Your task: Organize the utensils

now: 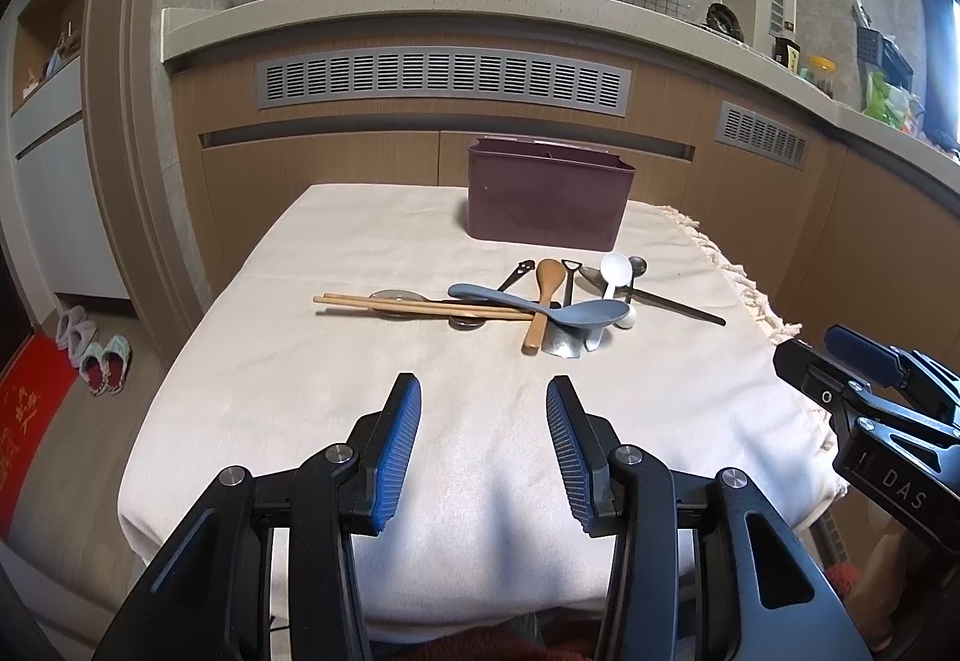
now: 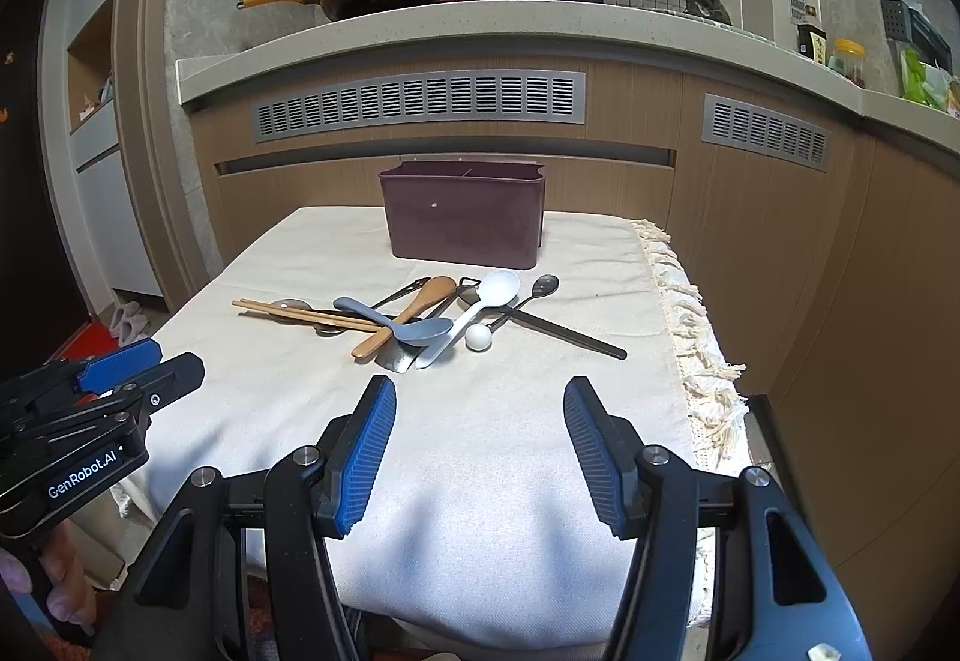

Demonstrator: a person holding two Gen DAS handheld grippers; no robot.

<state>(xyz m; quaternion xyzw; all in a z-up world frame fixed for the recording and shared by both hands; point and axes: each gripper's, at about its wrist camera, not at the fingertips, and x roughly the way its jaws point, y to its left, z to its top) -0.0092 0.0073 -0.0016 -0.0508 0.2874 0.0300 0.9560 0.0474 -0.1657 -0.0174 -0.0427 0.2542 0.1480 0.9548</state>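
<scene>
Cloth-covered table (image 1: 300, 391) filling the view, purple bin (image 1: 549, 202) upright at the far edge. Nothing sorted yet: opening step. In front of it, tangled utensil pile (image 1: 540, 304): chopsticks (image 1: 384, 304), blue ladle-spoon (image 1: 540, 308), wooden spoon (image 1: 543, 301), white spoon (image 1: 615, 274). Left gripper (image 1: 483, 448) and right gripper (image 2: 480, 451) hovering short of the pile, jaws apart, empty. Next, probably: reaching in, pinching one topmost piece cleanly.

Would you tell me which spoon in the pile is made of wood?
The light-brown wooden spoon, lying diagonally mid-pile; the other spoons are blue-grey, white or dark metal.
</scene>
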